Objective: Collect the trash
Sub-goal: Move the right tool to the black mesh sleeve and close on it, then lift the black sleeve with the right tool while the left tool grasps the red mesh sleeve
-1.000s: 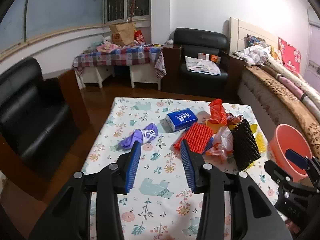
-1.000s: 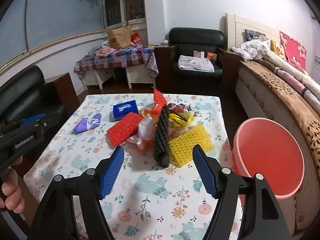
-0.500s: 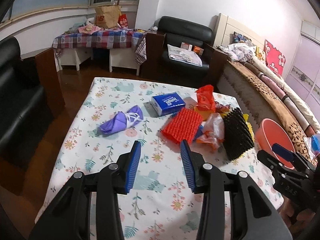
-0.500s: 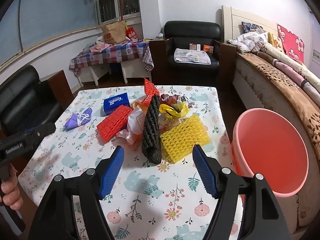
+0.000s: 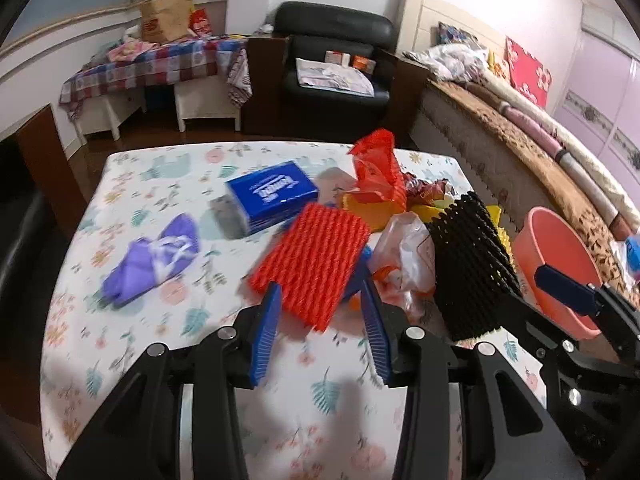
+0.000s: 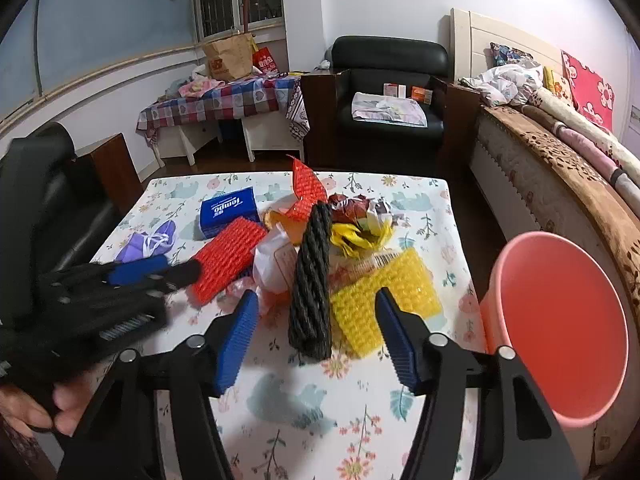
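Observation:
A pile of trash lies on the floral table (image 5: 160, 320): a red foam net (image 5: 312, 264), a black foam net (image 5: 468, 264), a clear plastic bag (image 5: 408, 256), a red plastic bag (image 5: 378, 172), and a yellow foam net (image 6: 384, 300). My left gripper (image 5: 320, 336) is open, its fingers either side of the red net's near edge. My right gripper (image 6: 316, 340) is open, just short of the black net (image 6: 312, 280) and yellow net. A pink bucket (image 6: 560, 328) stands at the table's right edge.
A blue tissue pack (image 5: 272, 192) and a purple cloth bundle (image 5: 152, 256) lie on the table's left half. A bed (image 6: 580, 184) runs along the right, a black sofa (image 6: 40, 216) on the left, an armchair (image 6: 388, 92) beyond the table.
My left gripper has moved forward and right to the red net. My right gripper has moved forward, closer to the black and yellow nets. Both stayed open.

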The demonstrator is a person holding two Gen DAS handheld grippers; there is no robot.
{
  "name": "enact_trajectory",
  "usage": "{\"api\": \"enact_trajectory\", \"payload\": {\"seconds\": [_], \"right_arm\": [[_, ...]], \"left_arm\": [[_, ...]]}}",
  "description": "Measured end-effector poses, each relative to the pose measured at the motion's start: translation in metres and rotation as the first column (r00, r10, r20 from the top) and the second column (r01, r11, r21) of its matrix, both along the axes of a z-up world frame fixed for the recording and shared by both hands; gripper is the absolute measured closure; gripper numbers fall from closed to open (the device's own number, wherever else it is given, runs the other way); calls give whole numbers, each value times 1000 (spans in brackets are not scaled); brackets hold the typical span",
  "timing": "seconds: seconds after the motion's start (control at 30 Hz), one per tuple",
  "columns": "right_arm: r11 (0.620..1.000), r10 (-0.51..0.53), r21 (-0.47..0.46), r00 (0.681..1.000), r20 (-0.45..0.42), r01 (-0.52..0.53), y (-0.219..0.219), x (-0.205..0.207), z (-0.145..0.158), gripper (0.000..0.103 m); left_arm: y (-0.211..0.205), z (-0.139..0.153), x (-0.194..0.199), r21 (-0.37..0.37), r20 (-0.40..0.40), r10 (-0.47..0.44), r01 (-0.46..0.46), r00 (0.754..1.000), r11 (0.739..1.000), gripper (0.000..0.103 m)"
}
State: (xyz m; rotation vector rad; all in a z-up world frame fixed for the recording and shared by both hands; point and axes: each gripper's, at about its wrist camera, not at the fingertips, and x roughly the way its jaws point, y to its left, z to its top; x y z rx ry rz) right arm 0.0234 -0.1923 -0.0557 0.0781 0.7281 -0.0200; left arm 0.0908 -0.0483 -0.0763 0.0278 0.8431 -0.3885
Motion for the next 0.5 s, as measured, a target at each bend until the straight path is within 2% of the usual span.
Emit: {"api": "enact_trajectory", "payload": {"seconds": [0.1,0.17,0.2,0.23,0.27,0.3,0.33,0.5], "right_arm": [[1000,3,9,1000,-16,-3,0,13,-2,54],[1000,12,12,999,-31,-12,2,20,-5,65],[1000,14,12,999,-41,-13,3,23,-7,68],[1000,15,13,999,-50,-14,2,25,-9,76],[1000,15,19,998,-64,-14,3,28,-11,86],[999,17,30,997,-77,-14,2,29,-13,89],[999,15,45,996,-89,-11,1,30,-16,89],[999,4,36,998,-60,-2,1,23,-9,92]], "left_arm": [[-12,-12,15,62,-14,-2,3,1000,998,62],[-13,-19,22,88,-29,9,-6,1000,996,62],[-13,-21,23,88,-37,10,-6,999,996,71],[-11,-25,26,81,-61,1,4,998,997,88],[-10,-27,27,77,-76,-4,10,997,997,92],[-8,-29,27,73,-86,-3,9,996,997,97],[-5,-30,26,67,-87,-2,7,996,998,101],[2,-22,17,52,-62,1,2,998,999,103]]}}
